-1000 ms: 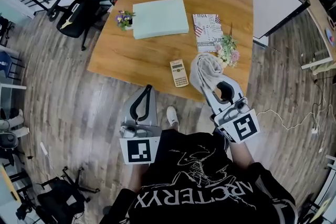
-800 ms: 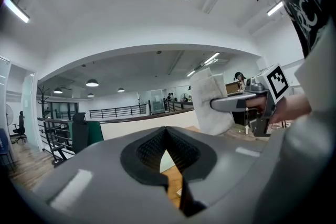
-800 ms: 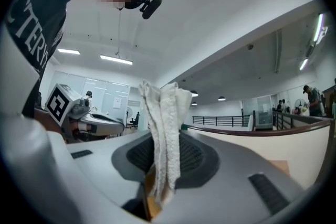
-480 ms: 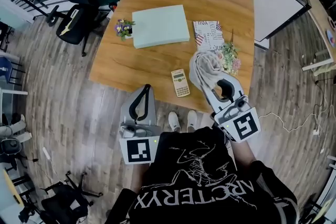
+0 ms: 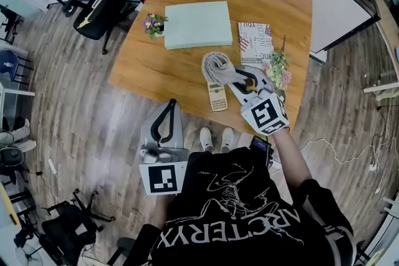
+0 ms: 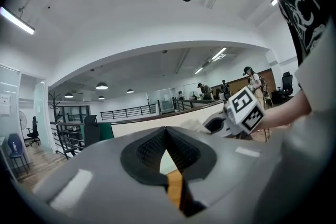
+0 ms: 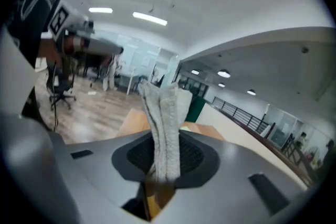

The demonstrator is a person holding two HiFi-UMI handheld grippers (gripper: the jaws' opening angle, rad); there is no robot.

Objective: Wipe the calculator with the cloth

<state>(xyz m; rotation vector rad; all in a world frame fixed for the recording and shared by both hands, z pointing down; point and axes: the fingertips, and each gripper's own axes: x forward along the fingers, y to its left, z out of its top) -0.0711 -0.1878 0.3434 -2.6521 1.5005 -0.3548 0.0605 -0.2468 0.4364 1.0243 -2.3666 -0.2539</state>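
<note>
The beige calculator (image 5: 217, 97) lies near the front edge of the wooden table (image 5: 163, 69). My right gripper (image 5: 234, 76) is shut on the grey cloth (image 5: 217, 66), which hangs over the calculator's far end and hides it. Seen from the right gripper view, the cloth (image 7: 166, 118) stands up between the closed jaws of the right gripper (image 7: 161, 164). My left gripper (image 5: 171, 107) hangs off the table's front edge, to the left of the calculator, jaws together and empty. The left gripper (image 6: 167, 137) points over the table edge in its own view.
A pale green pad (image 5: 194, 23) lies at the table's far middle, with a small flower pot (image 5: 153, 24) to its left. A printed booklet (image 5: 254, 42) and a flower bunch (image 5: 277, 68) lie to the right of the cloth. An office chair (image 5: 93, 9) stands beyond the table's left corner.
My right gripper has swung left and forward over the table, carrying the cloth from beside the flowers onto the calculator's far end. The left gripper has hardly moved.
</note>
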